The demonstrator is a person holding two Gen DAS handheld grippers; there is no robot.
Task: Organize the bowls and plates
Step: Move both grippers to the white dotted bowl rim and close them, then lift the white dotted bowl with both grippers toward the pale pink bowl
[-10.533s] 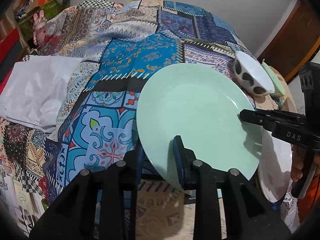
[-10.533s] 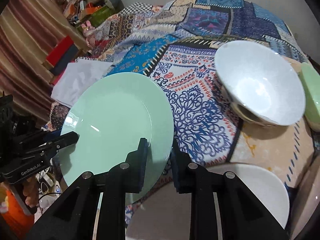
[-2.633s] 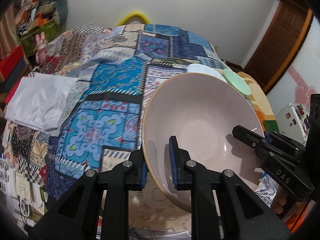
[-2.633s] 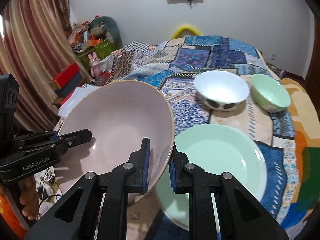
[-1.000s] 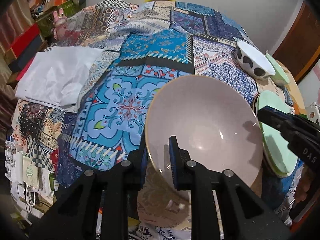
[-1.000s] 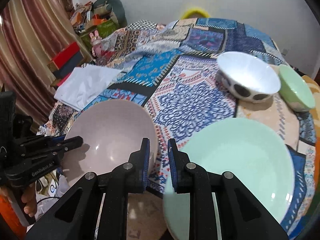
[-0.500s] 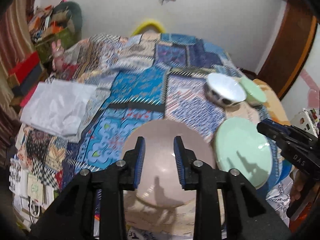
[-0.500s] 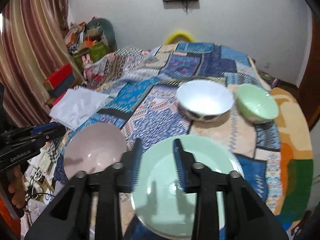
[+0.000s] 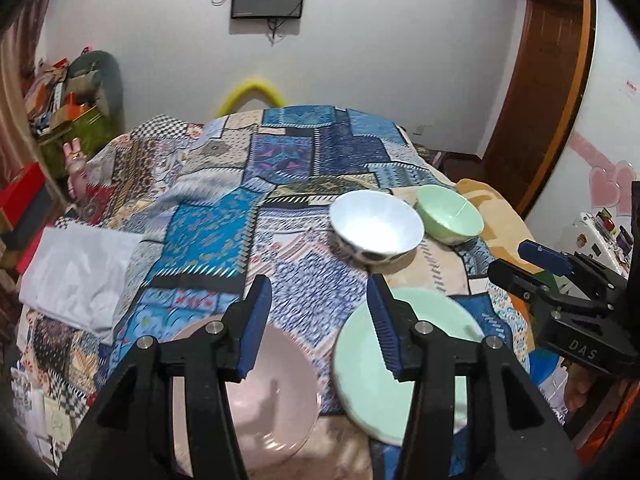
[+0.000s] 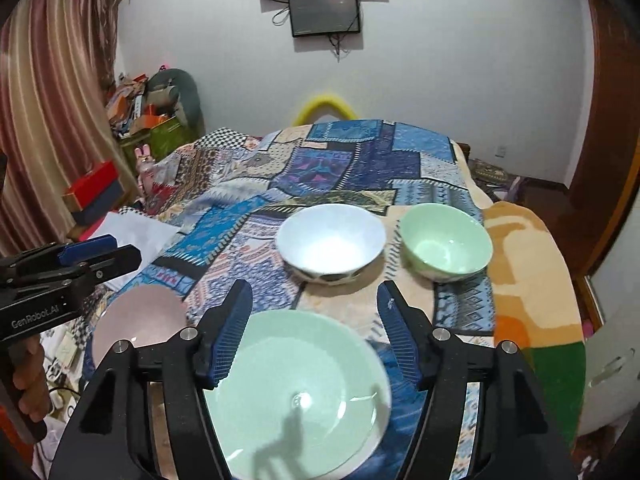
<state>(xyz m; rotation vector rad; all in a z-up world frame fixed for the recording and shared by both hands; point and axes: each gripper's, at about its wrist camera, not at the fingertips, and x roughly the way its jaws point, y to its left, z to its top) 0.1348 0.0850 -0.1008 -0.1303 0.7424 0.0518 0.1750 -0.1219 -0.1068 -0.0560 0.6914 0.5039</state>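
Observation:
A pink bowl [image 9: 272, 392] sits upright on the patchwork bedspread [image 9: 208, 240], just left of a pale green plate [image 9: 356, 372]. Farther back stand a white bowl [image 9: 376, 228] and a small green bowl [image 9: 448, 214], side by side. My left gripper [image 9: 318, 292] hangs above the pink bowl, its jaws opening with nothing between them. In the right wrist view, my right gripper [image 10: 314, 304] hovers over the green plate [image 10: 300, 380], its jaws also opening and empty. The pink bowl [image 10: 136, 320], the white bowl [image 10: 330, 240] and the green bowl [image 10: 446, 240] lie beyond it.
A folded white cloth [image 9: 80, 272] lies at the bed's left side. Boxes and clutter [image 10: 152, 116] pile up by the curtain at the left. A wooden door [image 9: 536, 100] stands at the right. A person's hand [image 10: 28, 380] holds the left gripper [image 10: 120, 252].
Both grippers have let go of the pink bowl, which now rests on the bedspread. Both have risen and drawn back, and their jaws have spread apart.

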